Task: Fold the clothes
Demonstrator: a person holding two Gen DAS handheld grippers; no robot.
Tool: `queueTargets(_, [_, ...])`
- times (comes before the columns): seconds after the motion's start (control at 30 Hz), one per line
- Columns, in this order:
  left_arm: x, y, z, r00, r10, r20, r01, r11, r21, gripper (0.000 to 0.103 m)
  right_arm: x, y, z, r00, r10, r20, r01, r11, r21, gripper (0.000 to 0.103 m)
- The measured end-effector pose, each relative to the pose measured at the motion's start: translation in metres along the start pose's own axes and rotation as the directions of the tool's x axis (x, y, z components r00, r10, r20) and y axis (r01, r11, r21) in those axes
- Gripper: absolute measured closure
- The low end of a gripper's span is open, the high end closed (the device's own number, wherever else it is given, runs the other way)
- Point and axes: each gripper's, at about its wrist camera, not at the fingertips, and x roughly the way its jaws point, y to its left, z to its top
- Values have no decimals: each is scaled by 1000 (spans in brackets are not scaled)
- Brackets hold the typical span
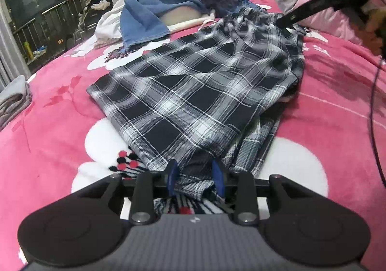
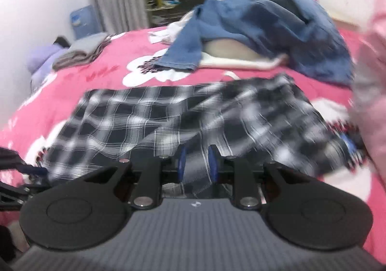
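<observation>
A: How far along is the folding looking?

B: Partway, I'd judge. The plaid garment (image 1: 193, 92) is lying on the pink bedspread (image 1: 48, 150), doubled over itself, one layer sitting on another. The top layer is lying fairly flat, but the far end is still bunching in wrinkles. The blue jeans (image 1: 168, 1) are sprawling unfolded behind it, on top of something white. A grey piece (image 2: 82, 51) near the bed's edge is looking already folded.

A: So what's remaining?

B: Likely another fold or some smoothing on the plaid, then the jeans and whatever is lying under them.

A: Where is the cloth sitting against the left gripper (image 1: 195, 177)?

B: The near hem is running right between its blue pads (image 1: 174, 175). The fingers are standing somewhat apart with cloth in the gap. Whether they are pinching it, I can't tell.

A: And the right gripper (image 2: 198, 162)?

B: Its view is blurring badly. A stitched edge of the plaid is passing between its fingers (image 2: 212, 162), which are sitting closer together. It's looking like a grip on that edge, though the blur is keeping me from being sure.

A: Are both working the same garment?

B: Yes, from opposite ends, as the left view is showing the right gripper's dark finger touching the far bunched end.
</observation>
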Motion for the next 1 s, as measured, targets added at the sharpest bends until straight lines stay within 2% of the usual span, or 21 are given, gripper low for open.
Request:
queueTargets(0.07, [-2, 3, -1, 1000, -10, -3, 10, 1000, -20, 68, 26, -22, -8, 987, -140, -74, 139, 990, -9, 83])
queueTargets(0.1, [-3, 5, -2, 1000, -16, -4, 16, 999, -32, 68, 39, -40, -11, 968, -219, -122, 223, 975, 14, 83])
queueTargets(0.13, [-3, 8, -2, 1000, -26, -10, 25, 999, -48, 67, 35, -56, -11, 967, -224, -117, 237, 965, 108, 84])
queueTargets(0.2, [-6, 21, -1, 997, -67, -27, 63, 991, -117, 65, 11, -65, -7, 969, -239, -69, 249, 942, 225, 82])
queueTargets(0.27, [-11, 37, -2, 992, -121, -39, 110, 971, -211, 65, -15, -48, 1, 969, -247, 4, 242, 950, 199, 80])
queueTargets(0.37, [-18, 66, -5, 980, -198, -26, 175, 912, -372, 65, -42, 1, 5, 993, -96, 72, 89, 992, 94, 78])
queueTargets(0.43, [-16, 82, -6, 976, -218, -24, 185, 877, -443, 65, -45, 45, 5, 996, 43, 75, -41, 999, -20, 69])
queueTargets(0.47, [-15, 90, -6, 974, -227, -22, 189, 858, -478, 64, -46, 72, 3, 991, 121, 56, -116, 989, -92, 58])
queueTargets(0.5, [-15, 97, -6, 971, -236, -20, 193, 837, -512, 64, -43, 95, 0, 982, 187, 36, -179, 970, -163, 47])
queueTargets(0.57, [-12, 110, -6, 967, -254, -16, 201, 801, -565, 64, -34, 145, -12, 961, 275, -5, -261, 904, -337, 37])
queueTargets(0.6, [-10, 113, -6, 965, -262, -15, 206, 790, -578, 64, -30, 167, -18, 957, 290, -30, -276, 865, -419, 36])
queueTargets(0.63, [-9, 115, -6, 963, -268, -14, 210, 783, -586, 64, -25, 183, -23, 953, 298, -50, -284, 828, -483, 35])
queueTargets(0.7, [-7, 115, -5, 962, -272, -10, 215, 780, -588, 64, -16, 212, -37, 949, 305, -80, -285, 719, -634, 23])
queueTargets(0.8, [-2, 114, -3, 959, -283, -5, 225, 775, -591, 64, 2, 235, -51, 958, 264, -111, -251, 585, -771, 22])
queueTargets(0.83, [0, 116, -3, 958, -287, -3, 229, 769, -596, 64, 9, 238, -53, 962, 251, -111, -239, 564, -790, 22])
queueTargets(0.9, [4, 119, -4, 955, -296, 5, 237, 756, -611, 64, 25, 240, -47, 962, 244, -126, -246, 558, -792, 23])
queueTargets(1.0, [11, 130, -2, 951, -309, 21, 249, 720, -648, 64, 39, 238, -32, 945, 278, -174, -312, 601, -736, 28])
